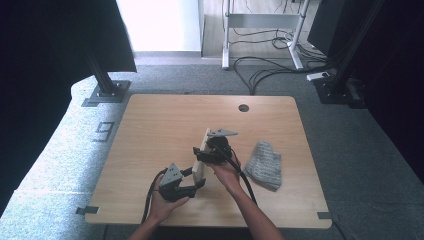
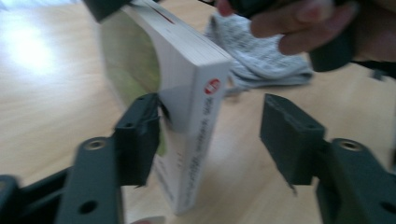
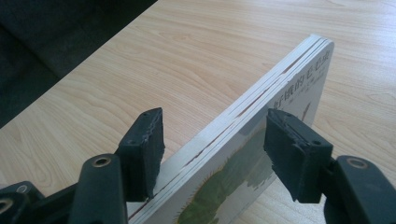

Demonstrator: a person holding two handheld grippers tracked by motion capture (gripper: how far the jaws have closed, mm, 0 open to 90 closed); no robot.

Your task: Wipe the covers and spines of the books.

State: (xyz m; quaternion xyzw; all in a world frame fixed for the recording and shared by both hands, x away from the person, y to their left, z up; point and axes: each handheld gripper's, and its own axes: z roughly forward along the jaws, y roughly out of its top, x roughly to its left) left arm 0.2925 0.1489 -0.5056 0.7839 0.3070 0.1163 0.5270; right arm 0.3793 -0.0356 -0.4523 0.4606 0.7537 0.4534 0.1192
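Book (image 2: 187, 93) cover blurred behind left hand-held gripper (image 2: 210, 140).

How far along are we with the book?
Done: the book stands on edge on the table. In hand: the right gripper straddles its top edge and the left gripper its spine end, both jaws open. Left: closing either grip. The grey cloth lies untouched.

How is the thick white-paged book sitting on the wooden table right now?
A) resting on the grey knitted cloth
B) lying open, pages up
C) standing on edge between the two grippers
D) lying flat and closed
C: the thick white-paged book stands on edge on the wooden table, with the left gripper and the right gripper each open astride it; the grey knitted cloth lies apart, beside it.
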